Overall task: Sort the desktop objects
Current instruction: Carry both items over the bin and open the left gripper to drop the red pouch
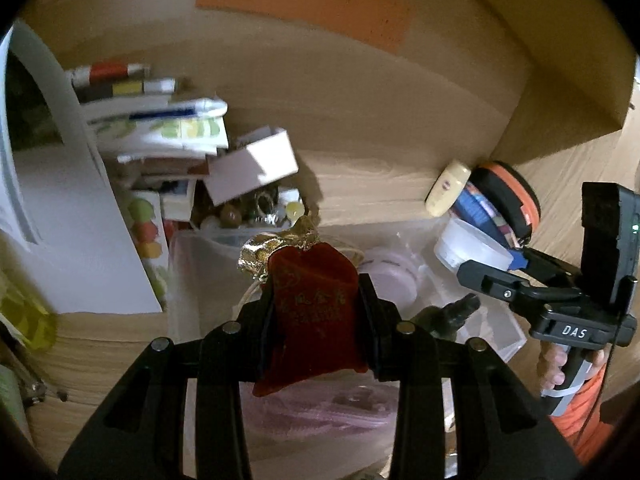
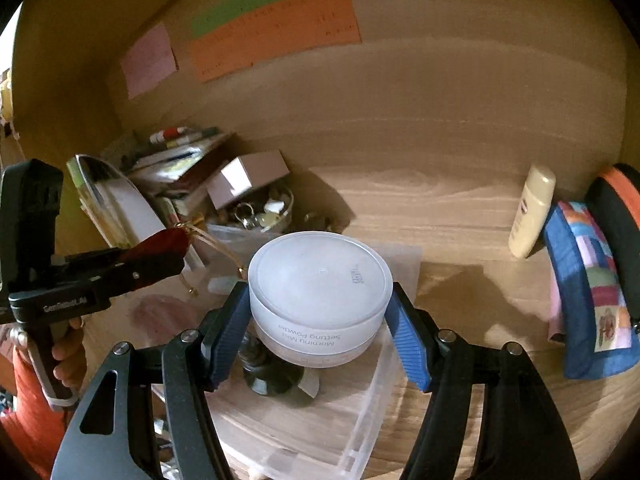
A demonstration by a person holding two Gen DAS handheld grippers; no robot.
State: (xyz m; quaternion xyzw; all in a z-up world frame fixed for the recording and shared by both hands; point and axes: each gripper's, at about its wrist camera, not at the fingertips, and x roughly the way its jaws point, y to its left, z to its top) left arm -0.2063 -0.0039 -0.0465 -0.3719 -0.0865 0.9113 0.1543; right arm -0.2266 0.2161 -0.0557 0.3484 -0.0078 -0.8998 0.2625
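A light wooden tabletop [image 2: 460, 280] with visible grain runs back to a wooden back wall [image 2: 400, 100] of the same warm tone. Paper notes are stuck high on that wall: an orange note [image 2: 276, 36], a green note [image 2: 244, 4] just above it, and a pink note [image 2: 148, 60] to their left. At far right a wooden side panel [image 1: 560, 60] juts forward. The light is warm and dim, throwing soft shadows across the tabletop.

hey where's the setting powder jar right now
The setting powder jar is upside down between the right gripper's blue fingers, held above the clear plastic bin, right of the red pouch clamped by the left gripper.
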